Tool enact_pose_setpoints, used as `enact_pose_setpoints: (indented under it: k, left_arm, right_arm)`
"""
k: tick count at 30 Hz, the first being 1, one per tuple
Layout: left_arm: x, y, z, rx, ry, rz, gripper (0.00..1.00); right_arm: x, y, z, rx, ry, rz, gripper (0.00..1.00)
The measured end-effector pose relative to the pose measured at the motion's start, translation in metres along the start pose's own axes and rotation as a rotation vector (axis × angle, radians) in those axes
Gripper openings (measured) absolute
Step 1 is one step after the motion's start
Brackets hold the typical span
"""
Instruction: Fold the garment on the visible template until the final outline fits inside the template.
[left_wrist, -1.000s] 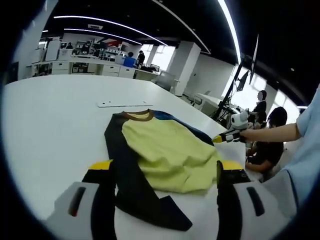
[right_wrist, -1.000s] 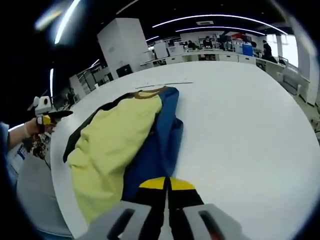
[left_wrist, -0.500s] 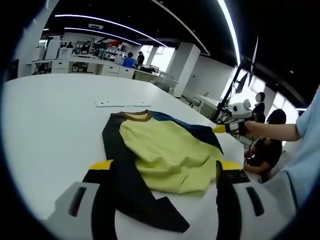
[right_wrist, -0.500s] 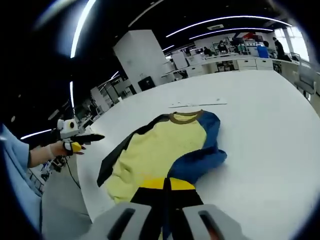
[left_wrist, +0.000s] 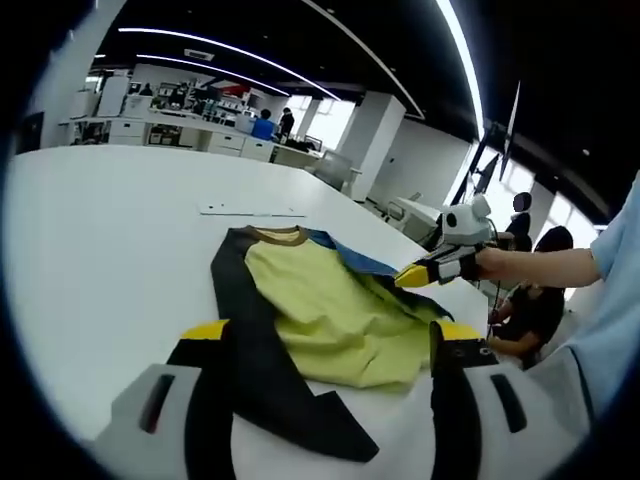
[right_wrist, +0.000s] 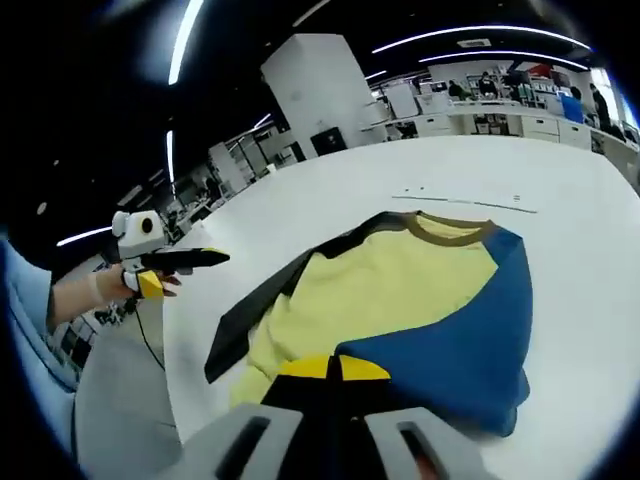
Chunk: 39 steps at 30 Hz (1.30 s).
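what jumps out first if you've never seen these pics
A yellow shirt with a black sleeve and a blue sleeve lies rumpled on the white table. The right hand-held gripper is shut on the blue sleeve; the left hand-held gripper hovers open above the near hem.

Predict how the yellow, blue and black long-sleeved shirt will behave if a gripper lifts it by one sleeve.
The yellow, blue and black long-sleeved shirt would probably drape and sag: it lies limp and wrinkled on the white table. It is likely light, being thin cloth. The blue sleeve, folded across the body, may slide or unfold again once tugged.
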<state>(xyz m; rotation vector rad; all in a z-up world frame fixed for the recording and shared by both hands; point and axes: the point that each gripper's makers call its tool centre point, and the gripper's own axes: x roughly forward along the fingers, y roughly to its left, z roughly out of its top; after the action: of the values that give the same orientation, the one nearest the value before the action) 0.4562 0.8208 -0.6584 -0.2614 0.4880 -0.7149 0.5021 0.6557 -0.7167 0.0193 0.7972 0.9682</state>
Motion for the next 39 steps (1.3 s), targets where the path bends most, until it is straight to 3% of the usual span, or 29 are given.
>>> enact_pose_setpoints:
  k: [9,16,23,32,39]
  left_arm:
    - [-0.004,0.003,-0.001,-0.013,-0.011,0.009,0.77]
    - [-0.003,0.002,-0.002,-0.013,-0.005,0.006,0.77]
    - [-0.001,-0.001,-0.003,-0.004,0.007,-0.005,0.78]
    - [0.000,-0.002,-0.009,0.014,0.044,-0.011,0.83]
    - [-0.001,-0.004,-0.012,0.015,0.053,-0.015,0.84]
  right_arm:
    - [0.022,-0.005,-0.022,-0.027,0.061,-0.046,0.00]
    - [0.023,-0.006,-0.026,-0.025,0.073,-0.051,0.00]
    - [0.018,-0.004,-0.025,-0.080,0.064,-0.048,0.00]
    - [-0.002,0.009,-0.018,-0.084,0.012,-0.017,0.37]
    - [-0.022,0.013,-0.020,-0.114,-0.010,-0.009,0.58]
